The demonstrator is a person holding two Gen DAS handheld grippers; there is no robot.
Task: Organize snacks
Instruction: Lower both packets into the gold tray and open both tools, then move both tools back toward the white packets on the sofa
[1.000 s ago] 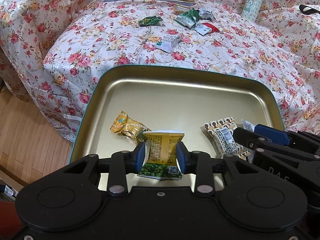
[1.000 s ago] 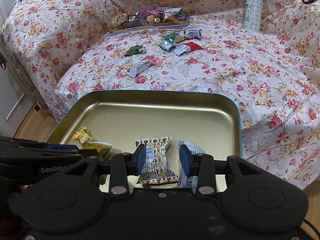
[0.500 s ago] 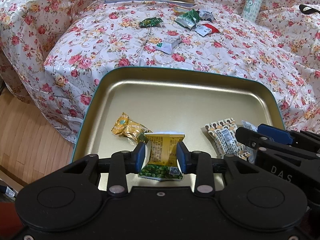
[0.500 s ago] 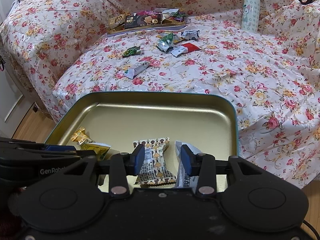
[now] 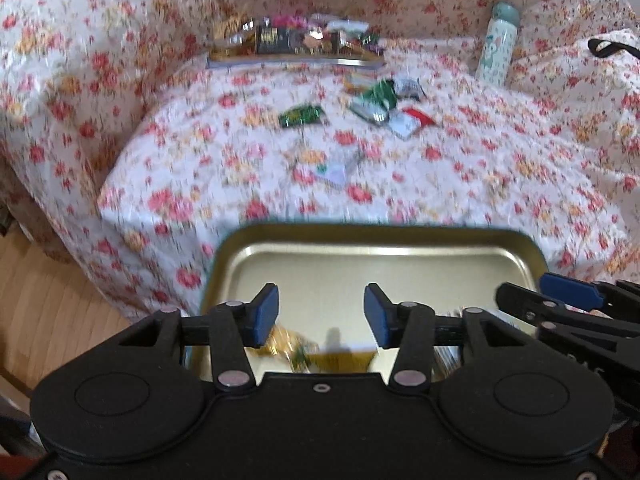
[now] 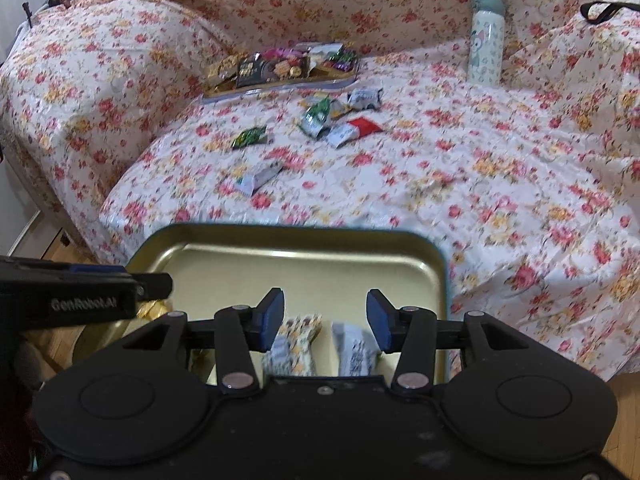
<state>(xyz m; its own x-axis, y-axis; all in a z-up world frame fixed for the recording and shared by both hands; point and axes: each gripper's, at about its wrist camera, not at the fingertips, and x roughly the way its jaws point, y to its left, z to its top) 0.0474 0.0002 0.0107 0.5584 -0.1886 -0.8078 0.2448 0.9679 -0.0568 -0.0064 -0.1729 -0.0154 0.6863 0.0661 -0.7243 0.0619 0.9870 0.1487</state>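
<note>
The gold tray (image 5: 380, 233) (image 6: 300, 232) sits at the near edge of the flowered sofa cover. My left gripper (image 5: 321, 310) hovers over it with its jaws opening and nothing between them. A yellow-and-green snack packet (image 5: 340, 358) and a gold wrapped snack (image 5: 284, 340) lie in the tray below it. My right gripper (image 6: 326, 314) is also opening, and its pads touch nothing. Beneath it lie a patterned packet (image 6: 298, 344) and a white packet (image 6: 354, 346). Each gripper shows at the edge of the other's view.
Loose snacks lie on the sofa seat: a green packet (image 6: 249, 136), a white bar (image 6: 258, 176), a red-and-white packet (image 6: 352, 130) and others. A far tray (image 6: 280, 80) full of snacks stands at the back. A pale bottle (image 6: 486, 40) stands at the back right. Wooden floor lies at the left.
Both grippers have opened and let go of their packets, which now lie in the gold tray. The left gripper has risen and tipped up, so more of the sofa shows.
</note>
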